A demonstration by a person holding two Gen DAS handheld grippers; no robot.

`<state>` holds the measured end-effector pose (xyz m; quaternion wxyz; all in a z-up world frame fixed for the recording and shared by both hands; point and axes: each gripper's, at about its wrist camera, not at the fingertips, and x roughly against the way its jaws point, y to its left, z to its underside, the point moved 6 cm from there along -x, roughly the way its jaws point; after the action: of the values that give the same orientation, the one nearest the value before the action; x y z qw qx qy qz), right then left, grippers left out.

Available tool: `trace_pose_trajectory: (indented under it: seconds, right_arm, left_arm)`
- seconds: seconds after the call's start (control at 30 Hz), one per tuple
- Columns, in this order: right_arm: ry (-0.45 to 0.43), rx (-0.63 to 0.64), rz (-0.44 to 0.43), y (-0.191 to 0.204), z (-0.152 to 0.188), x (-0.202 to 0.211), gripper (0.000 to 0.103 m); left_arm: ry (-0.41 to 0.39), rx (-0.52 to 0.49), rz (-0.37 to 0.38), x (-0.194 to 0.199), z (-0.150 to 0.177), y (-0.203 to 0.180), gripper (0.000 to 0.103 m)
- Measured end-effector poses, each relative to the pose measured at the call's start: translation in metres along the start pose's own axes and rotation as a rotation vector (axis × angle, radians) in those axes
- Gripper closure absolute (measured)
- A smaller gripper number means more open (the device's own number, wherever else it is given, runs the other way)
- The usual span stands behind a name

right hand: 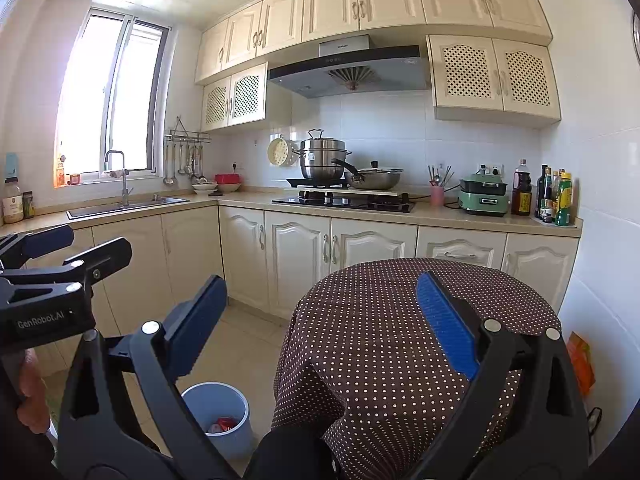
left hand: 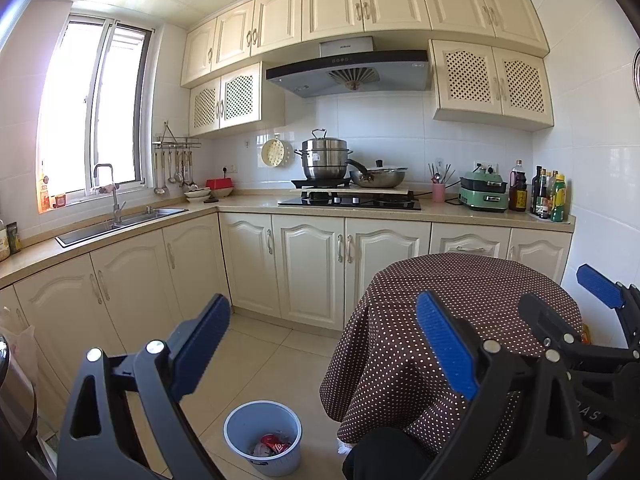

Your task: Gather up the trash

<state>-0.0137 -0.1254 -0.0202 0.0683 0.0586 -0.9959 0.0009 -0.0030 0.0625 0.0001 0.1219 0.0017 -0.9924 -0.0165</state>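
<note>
**A:** ok so left gripper (left hand: 324, 344) is spread wide, nothing between the blue pads. Right gripper (right hand: 322, 326) same deal, wide apart and empty. Both are held up over the floor, side by side, facing the stove wall.

**B:** and the trash?

**A:** in the bin (left hand: 240, 424), a pale blue round bucket on the tiled floor (left hand: 256, 348), about 6 o'clock in the left view, just beside the draped table. Inside there's a crushed red can (left hand: 276, 443) and some white crumpled stuff (left hand: 262, 450), can't tell what exactly. From the right wrist the bin (right hand: 208, 400) sits at 7 o'clock, red bit peeking at the bottom.

**B:** what's the table like?

**A:** round table (left hand: 460, 292) at 4 o'clock, brown cloth with white dots hanging down the sides, top bare.

**B:** room?

**A:** cream-cabinet kitchen. Steamer pot (left hand: 324, 158) and a wok (left hand: 378, 178) on the stove at 12, sink (left hand: 120, 224) under the window at 9, green cooker (left hand: 484, 194) and bottles (left hand: 546, 196) at 2.
</note>
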Motion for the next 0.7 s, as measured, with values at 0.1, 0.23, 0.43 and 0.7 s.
trace_pose_trajectory:
  seconds: [0.1,0.23,0.43,0.7]
  right_arm:
    - [0.000,0.000,0.001,-0.0003,0.0002,0.0000,0.009]
    - [0.002,0.000,-0.002,-0.0010,0.0008,-0.0003,0.009]
    - [0.009,-0.001,-0.008,-0.0003,0.0023,-0.0015,0.009]
    - [0.013,0.002,-0.013,0.0032,0.0014,-0.0048,0.009]
  left_arm:
    - [0.000,0.000,-0.001,-0.0001,0.0000,-0.0001,0.010]
    - [0.002,0.000,-0.003,0.0000,0.0008,0.0003,0.010]
    - [0.002,0.002,-0.006,-0.0001,0.0011,0.0006,0.010]
    - [0.006,0.003,-0.008,-0.0023,0.0008,0.0023,0.010]
